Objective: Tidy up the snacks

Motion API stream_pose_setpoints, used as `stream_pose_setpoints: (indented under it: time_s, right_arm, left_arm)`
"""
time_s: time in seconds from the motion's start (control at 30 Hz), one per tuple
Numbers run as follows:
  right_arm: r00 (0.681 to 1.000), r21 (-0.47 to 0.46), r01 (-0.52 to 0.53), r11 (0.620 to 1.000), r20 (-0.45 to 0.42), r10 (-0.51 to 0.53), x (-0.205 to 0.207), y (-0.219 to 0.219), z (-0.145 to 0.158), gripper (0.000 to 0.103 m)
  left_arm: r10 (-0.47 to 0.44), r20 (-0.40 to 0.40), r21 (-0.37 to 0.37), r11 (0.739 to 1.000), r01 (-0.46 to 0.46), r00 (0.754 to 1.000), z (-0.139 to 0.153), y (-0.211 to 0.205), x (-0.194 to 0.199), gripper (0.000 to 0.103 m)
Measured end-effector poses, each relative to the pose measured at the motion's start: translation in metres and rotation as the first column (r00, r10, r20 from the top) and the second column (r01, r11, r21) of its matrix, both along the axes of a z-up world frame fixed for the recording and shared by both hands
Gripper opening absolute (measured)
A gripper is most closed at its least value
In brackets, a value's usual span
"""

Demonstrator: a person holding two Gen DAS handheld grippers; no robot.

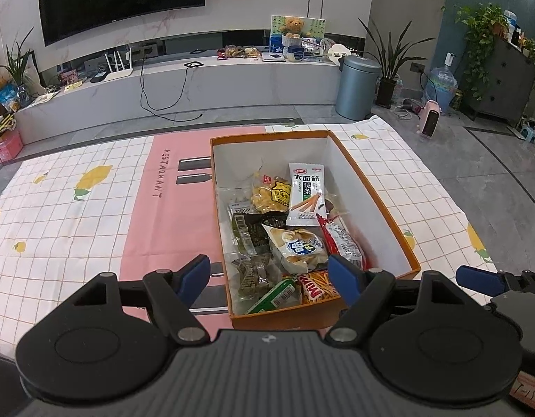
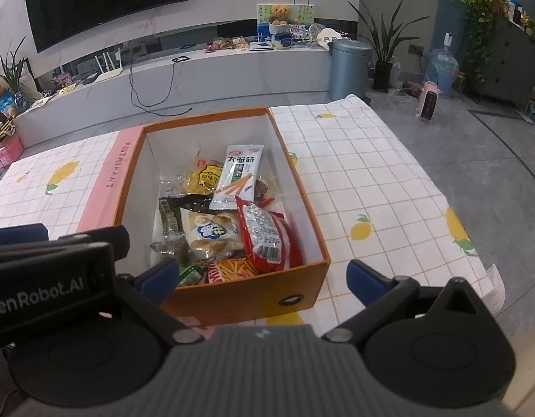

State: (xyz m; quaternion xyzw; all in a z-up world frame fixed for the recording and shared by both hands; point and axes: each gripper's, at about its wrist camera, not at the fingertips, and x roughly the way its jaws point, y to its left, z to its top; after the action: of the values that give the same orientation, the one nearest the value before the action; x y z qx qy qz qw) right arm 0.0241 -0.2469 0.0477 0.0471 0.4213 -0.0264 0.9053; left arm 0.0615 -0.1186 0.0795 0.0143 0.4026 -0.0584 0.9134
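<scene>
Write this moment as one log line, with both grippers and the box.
left gripper: open, empty | right gripper: open, empty | orange box: on tablecloth, holds snack packs | nothing grasped

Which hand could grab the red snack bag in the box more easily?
Probably the right. The red snack bag lies on the right side of the orange box, nearer the right tongs, which are open and empty. The left tongs, also open, sit over the box's left near corner.

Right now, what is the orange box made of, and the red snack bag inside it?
The orange box looks like stiff matte cardboard: straight thin walls, white inside, no shine. The red snack bag looks like thin glossy plastic film: it crinkles and catches light. Neither can be confirmed by sight alone.
</scene>
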Motion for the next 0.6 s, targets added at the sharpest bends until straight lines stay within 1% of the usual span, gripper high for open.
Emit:
stream_pose_setpoints:
  time_s: [0.6]
  right_arm:
    - [1.0,-0.022,0.004,1.0,-0.001,-0.004,0.0002,0.003,-0.0014,0.1]
  left_arm:
    - [0.001,0.001,0.017,1.0,-0.001,1.0,-0.001,0.0017,0.0018,0.09]
